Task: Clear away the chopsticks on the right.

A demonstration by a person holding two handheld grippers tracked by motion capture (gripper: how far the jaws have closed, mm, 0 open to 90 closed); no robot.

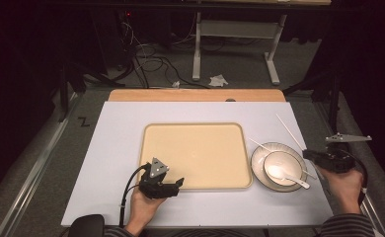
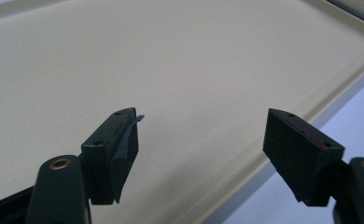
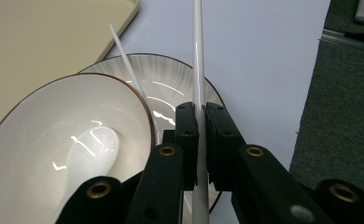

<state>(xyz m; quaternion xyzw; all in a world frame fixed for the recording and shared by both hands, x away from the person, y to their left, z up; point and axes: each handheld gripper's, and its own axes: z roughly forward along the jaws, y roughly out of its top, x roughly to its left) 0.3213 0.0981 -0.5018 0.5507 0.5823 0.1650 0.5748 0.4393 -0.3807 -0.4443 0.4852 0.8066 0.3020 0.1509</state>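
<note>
- Right gripper (image 1: pixel 310 154) up at the right edge of the white table (image 1: pixel 116 148), jaws clamped tight on a white chopstick (image 1: pixel 289 131), seen in the right gripper view (image 3: pixel 198 140) with the stick (image 3: pixel 198 56) pinched between the two black pads.
- Held chopstick angled up and away to the far left from the jaws, lifted clear of the table surface, over the right rim of the plate (image 1: pixel 259 170).
- Second chopstick (image 1: pixel 260 145) lying across the far left rim of the plate, tip poking out toward the tray; in the right gripper view (image 3: pixel 126 60) resting on the plate just behind the bowl.
- White bowl (image 1: pixel 282 168) sitting on the striped plate (image 3: pixel 171 79), just right of the tray, with a white spoon (image 1: pixel 287 174) lying inside, handle sticking out toward the near right.
- Spoon's scoop (image 3: pixel 94 154) resting on the bowl's (image 3: pixel 40 135) floor, catching the light.
- Left gripper (image 1: pixel 180 183) low at the near edge of the beige tray (image 1: pixel 195 128), jaws spread wide, nothing between them.
- In the left gripper view (image 2: pixel 203 154), both black pads hanging over the tray (image 2: pixel 171 56), right pad out above its near rim and the table beyond.
- Tray bare in the middle of the table, plate and bowl just beside its right edge.
</note>
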